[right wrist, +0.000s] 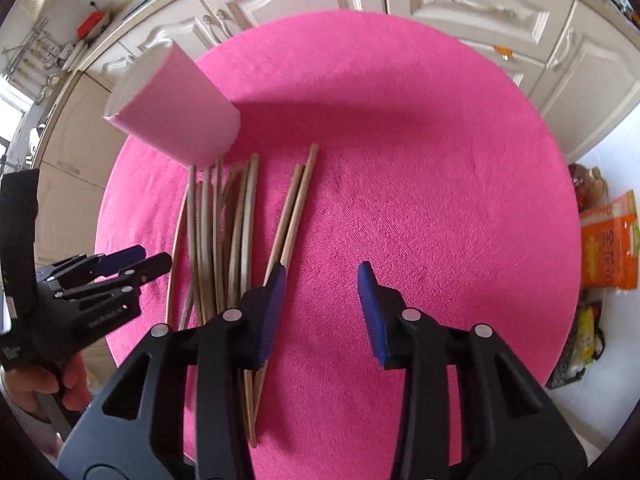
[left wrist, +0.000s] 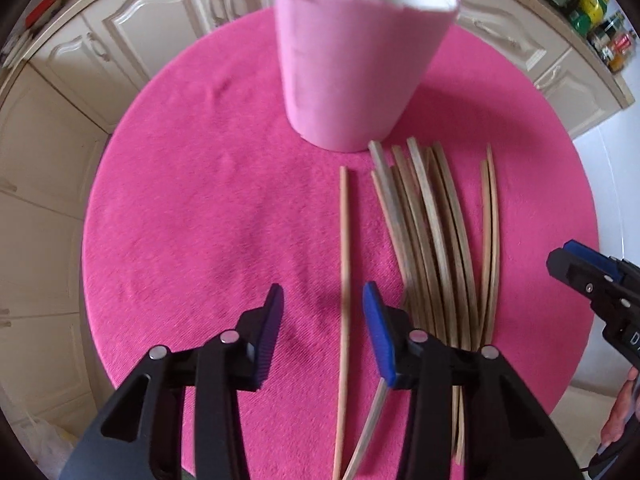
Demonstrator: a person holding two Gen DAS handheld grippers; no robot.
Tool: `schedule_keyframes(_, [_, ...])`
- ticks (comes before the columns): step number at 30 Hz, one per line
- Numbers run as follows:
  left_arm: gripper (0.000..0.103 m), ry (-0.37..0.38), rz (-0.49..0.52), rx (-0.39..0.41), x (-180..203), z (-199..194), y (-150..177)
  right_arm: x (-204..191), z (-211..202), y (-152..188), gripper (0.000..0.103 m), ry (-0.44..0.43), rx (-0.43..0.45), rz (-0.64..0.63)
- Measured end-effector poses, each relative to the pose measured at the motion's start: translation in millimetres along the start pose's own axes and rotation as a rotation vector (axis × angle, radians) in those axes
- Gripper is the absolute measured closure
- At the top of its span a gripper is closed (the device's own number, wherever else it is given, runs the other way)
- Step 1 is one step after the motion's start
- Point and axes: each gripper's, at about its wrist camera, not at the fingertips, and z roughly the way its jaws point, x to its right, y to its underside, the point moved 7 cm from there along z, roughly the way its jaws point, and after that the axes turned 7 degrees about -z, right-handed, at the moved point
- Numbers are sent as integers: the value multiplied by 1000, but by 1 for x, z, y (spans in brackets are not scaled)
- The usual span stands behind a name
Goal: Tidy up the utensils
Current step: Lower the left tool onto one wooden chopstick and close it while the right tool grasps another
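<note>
A pale pink cup (left wrist: pixel 352 68) (right wrist: pixel 176 116) stands upright on the round table's pink cloth (left wrist: pixel 200 200) (right wrist: pixel 420 200). In front of it lies a loose bundle of wooden chopsticks (left wrist: pixel 432 240) (right wrist: pixel 224 232). One single chopstick (left wrist: pixel 345 240) lies apart on their left, between the fingers of my left gripper (left wrist: pixel 323 300) (right wrist: pixel 156 255); the pads stand clear of it, so it is open. My right gripper (right wrist: pixel 322 274) (left wrist: pixel 568 264) is open over bare cloth. Its left finger (right wrist: pixel 276 292) hangs above a pair of chopsticks (right wrist: pixel 294 208) (left wrist: pixel 490 220) at the bundle's right.
Cream cabinet doors (right wrist: pixel 480 4) curve around behind the table. Jars and bottles (left wrist: pixel 604 32) stand on the counter at the right. An orange packet (right wrist: pixel 608 240) and bags lie on the floor at the right. A person's hand (right wrist: pixel 40 384) holds the left gripper.
</note>
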Motion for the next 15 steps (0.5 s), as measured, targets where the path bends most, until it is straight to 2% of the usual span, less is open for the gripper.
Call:
schedule_keyframes(4, [69,-34,16,-25,2,16,-4,6,7,1,68,-15,-23,39])
schedule_keyframes(7, [71,-42,31,-11,4,19,-9,5,14,0,68,-18,-40,55])
schedule_keyframes(9, [77,-47,46,3,6,18,-11,3,18,0,68,-18,-51,60])
schedule_keyframes(10, [82,-46,50,6,6,14,-10,1,19,0,69,-21,-54,64])
schedule_keyframes(11, [93,-44,52,11,8,13,-9,-1,21,-1,69,-20,-56,66])
schedule_keyframes(15, [95,-13,27,7,9,14,-13,-9,29,-2,71,-17,-71,66])
